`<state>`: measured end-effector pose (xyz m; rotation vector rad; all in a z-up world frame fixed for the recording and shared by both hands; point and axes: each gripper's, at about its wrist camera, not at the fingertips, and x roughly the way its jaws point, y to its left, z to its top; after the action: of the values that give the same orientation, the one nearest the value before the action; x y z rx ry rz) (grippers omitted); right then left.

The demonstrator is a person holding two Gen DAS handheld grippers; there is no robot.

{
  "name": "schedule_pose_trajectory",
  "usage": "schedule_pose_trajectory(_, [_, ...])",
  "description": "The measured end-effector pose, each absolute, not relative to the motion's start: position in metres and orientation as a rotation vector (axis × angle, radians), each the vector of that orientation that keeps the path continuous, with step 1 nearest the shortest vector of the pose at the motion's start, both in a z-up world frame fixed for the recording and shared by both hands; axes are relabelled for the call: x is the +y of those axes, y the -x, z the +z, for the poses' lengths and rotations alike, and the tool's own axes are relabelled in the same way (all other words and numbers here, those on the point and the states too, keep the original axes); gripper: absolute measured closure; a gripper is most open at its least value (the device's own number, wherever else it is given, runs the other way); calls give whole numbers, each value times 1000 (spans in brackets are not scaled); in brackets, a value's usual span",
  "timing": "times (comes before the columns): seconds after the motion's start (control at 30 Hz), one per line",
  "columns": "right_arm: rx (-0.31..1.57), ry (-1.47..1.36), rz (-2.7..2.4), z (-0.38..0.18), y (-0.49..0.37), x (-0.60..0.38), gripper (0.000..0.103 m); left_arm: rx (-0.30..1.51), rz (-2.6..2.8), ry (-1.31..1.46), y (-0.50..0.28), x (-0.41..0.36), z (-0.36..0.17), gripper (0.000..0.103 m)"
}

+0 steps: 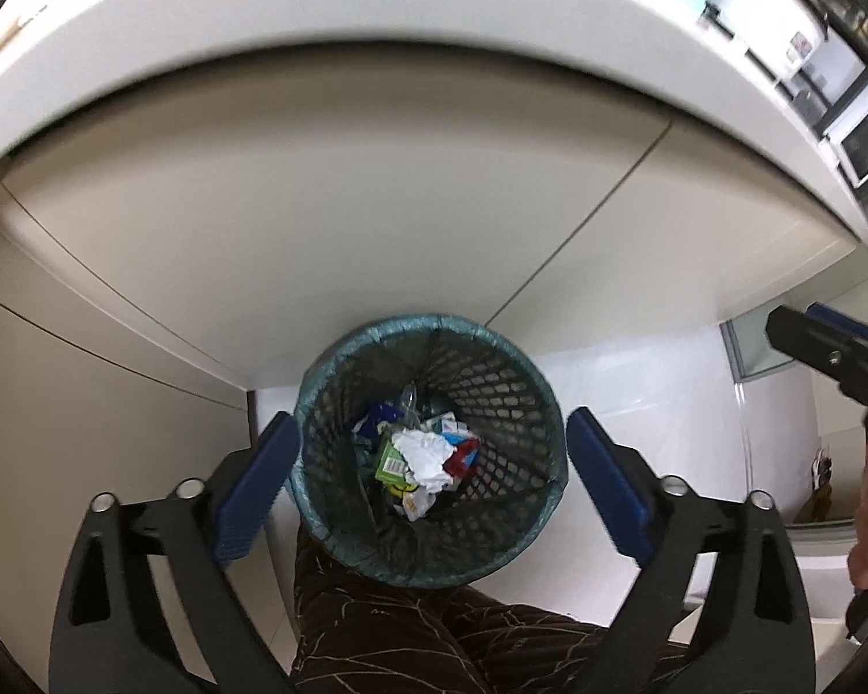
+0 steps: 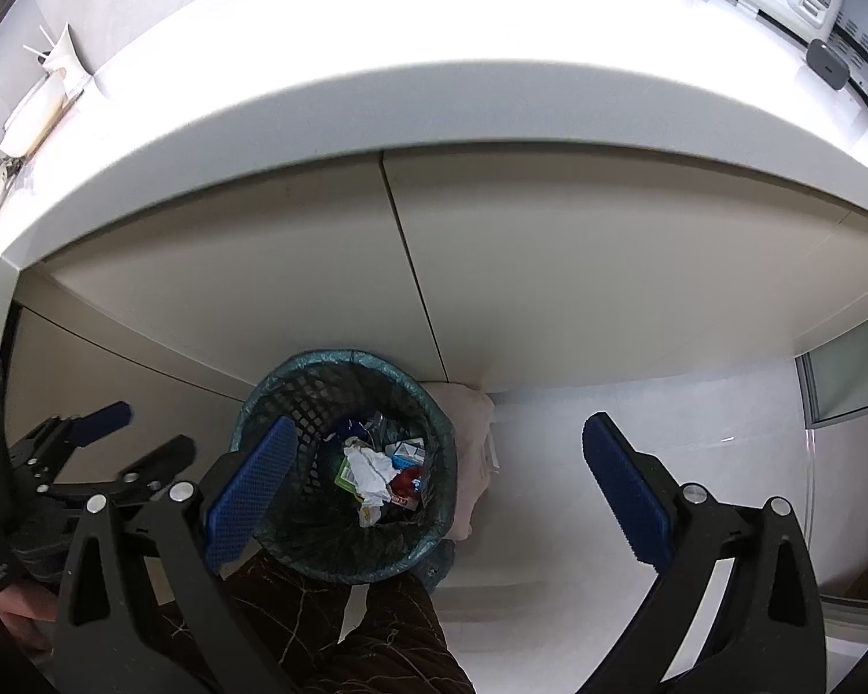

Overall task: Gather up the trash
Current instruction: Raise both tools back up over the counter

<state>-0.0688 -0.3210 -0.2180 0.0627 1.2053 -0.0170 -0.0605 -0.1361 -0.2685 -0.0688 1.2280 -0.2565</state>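
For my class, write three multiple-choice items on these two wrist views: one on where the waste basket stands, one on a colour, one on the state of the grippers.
1. Where does the dark mesh waste basket with the teal liner stand?
A. on the white counter
B. on the floor before the beige cabinet doors
C. inside an open cabinet

2. What colour are the ribbed pads on the gripper fingers?
A. blue
B. red
C. yellow

3. How do the left gripper and the right gripper stand?
A. both shut on trash
B. one open, one shut
C. both open and holding nothing

Key: 1 B, the basket sits low against the beige cabinet doors, under the edge of the white counter. 2 A, every pad in both views is blue. 3 C, each pair of fingers is spread wide with nothing between; crumpled white paper lies in the basket.
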Motion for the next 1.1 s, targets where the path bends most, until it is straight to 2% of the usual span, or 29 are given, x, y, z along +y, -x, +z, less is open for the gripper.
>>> schedule_pose_trajectory(0.53, [1040, -53, -34, -113, 40, -319, 8, 1124, -210, 120, 36, -110, -160, 6])
schedule_pose_trajectory(1.1, [945, -51, -54, -50, -24, -308, 8, 1036, -214, 135, -27, -96, -92, 7])
